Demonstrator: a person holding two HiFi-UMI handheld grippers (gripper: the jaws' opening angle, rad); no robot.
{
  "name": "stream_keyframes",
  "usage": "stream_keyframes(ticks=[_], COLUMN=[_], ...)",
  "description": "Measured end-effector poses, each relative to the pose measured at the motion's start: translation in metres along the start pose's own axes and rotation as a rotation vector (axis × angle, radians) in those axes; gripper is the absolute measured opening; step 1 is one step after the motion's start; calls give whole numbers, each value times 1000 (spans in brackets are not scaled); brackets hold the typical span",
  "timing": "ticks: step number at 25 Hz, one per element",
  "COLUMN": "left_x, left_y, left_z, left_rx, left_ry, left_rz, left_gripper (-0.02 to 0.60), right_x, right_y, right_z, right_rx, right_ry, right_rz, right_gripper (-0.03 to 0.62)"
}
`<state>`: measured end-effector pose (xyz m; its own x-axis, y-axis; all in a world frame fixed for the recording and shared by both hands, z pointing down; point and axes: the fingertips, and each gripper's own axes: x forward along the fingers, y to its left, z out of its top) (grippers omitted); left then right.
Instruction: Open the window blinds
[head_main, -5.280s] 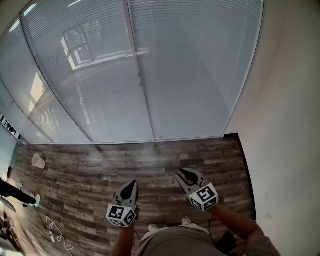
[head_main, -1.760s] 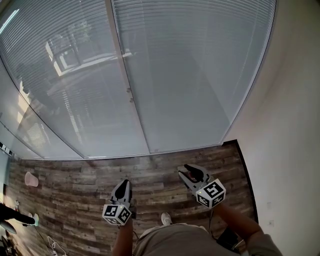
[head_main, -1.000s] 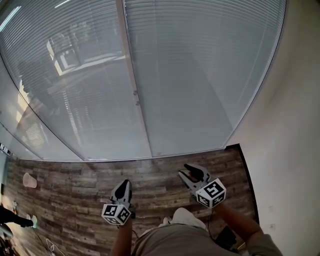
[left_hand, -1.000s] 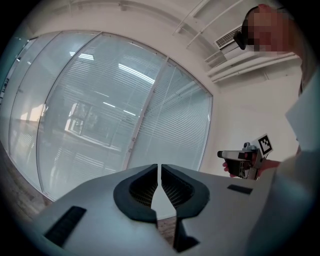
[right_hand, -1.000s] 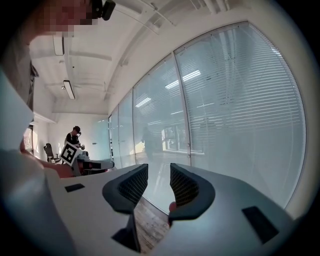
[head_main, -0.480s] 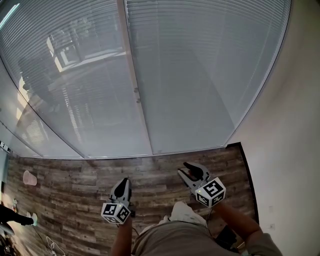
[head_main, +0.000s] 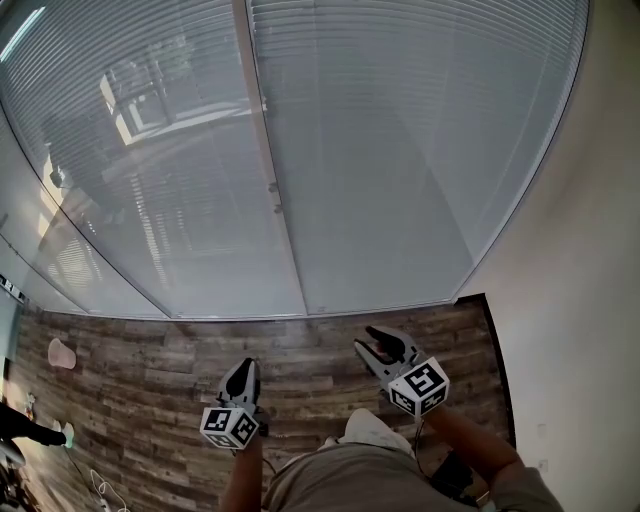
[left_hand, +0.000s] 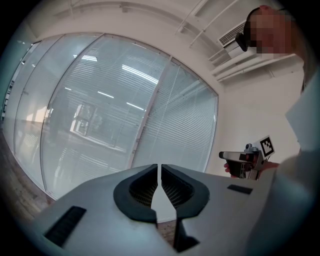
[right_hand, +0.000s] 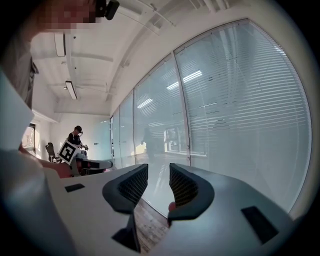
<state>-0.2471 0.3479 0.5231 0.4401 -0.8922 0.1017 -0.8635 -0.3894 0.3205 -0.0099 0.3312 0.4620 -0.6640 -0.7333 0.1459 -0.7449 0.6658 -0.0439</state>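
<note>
The head view looks steeply down over the left gripper (head_main: 246, 367) and right gripper (head_main: 366, 340) onto the wood floor (head_main: 150, 350) and blinds (head_main: 400, 150), while both gripper views face those same blinds nearly level, each catching the other gripper

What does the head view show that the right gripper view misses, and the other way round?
Only the head view: a pink cup on the wooden floor at the far left, a white cable near it, and both tools seen from above.

Only the right gripper view: the ceiling with a long lamp, and a person far down the room.

Both: the lowered blinds behind glass, the right gripper with its jaws apart, and the left gripper.
</note>
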Motion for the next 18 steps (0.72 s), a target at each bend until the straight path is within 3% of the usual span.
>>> stream_keyframes(ticks=[18], left_x=[61], left_y=[-38], left_z=[22], left_rx=[-1], left_ry=[-3], left_rz=[63], left_gripper=[15], right_x=[10], right_y=[-77], right_z=[19], right_rx=[-9], right_ry=[21], right_rz=[65], right_gripper=[137])
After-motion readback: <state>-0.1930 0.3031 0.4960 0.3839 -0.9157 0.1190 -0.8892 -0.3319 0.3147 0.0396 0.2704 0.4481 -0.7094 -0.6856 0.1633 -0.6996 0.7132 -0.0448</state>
